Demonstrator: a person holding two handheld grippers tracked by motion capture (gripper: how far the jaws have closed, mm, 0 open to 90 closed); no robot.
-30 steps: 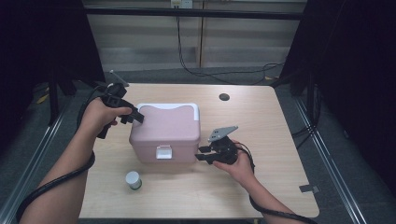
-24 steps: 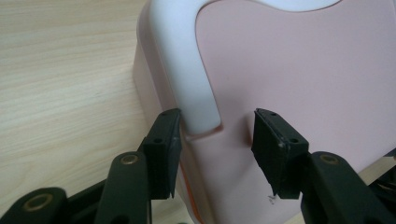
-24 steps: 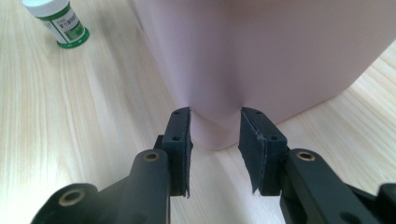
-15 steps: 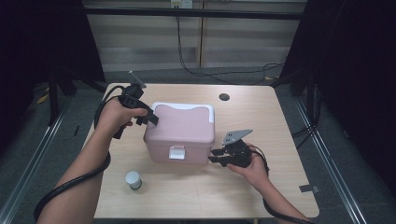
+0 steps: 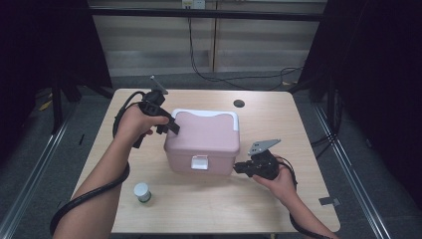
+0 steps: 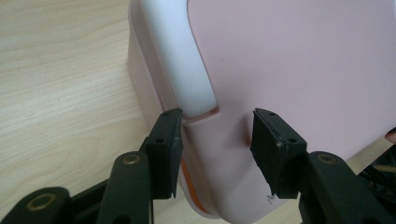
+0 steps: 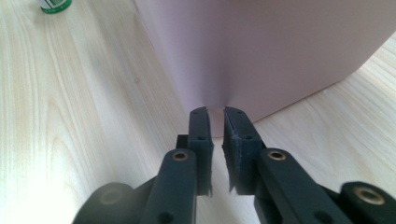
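A pink box (image 5: 204, 139) with a white handle (image 5: 204, 112) and a white front latch (image 5: 200, 162) stands mid-table. My left gripper (image 5: 170, 125) is at its back left corner. In the left gripper view the jaws straddle that corner of the box (image 6: 303, 70), beside the end of the handle (image 6: 187, 56), and my left gripper (image 6: 217, 116) is shut on it. My right gripper (image 5: 240, 168) is low at the box's front right corner. Its jaws have just been closing, and my right gripper (image 7: 215, 112) has nothing between them, tips against the pink wall (image 7: 261, 46).
A small white jar with a green label (image 5: 142, 191) stands near the front left of the wooden table (image 5: 298, 129); the jar (image 7: 55, 4) also shows at the top left of the right gripper view. A dark round hole (image 5: 239, 103) lies behind the box.
The box has slid to the right across the table, and both hands have moved right with it. The right gripper's jaws have drawn nearly together.
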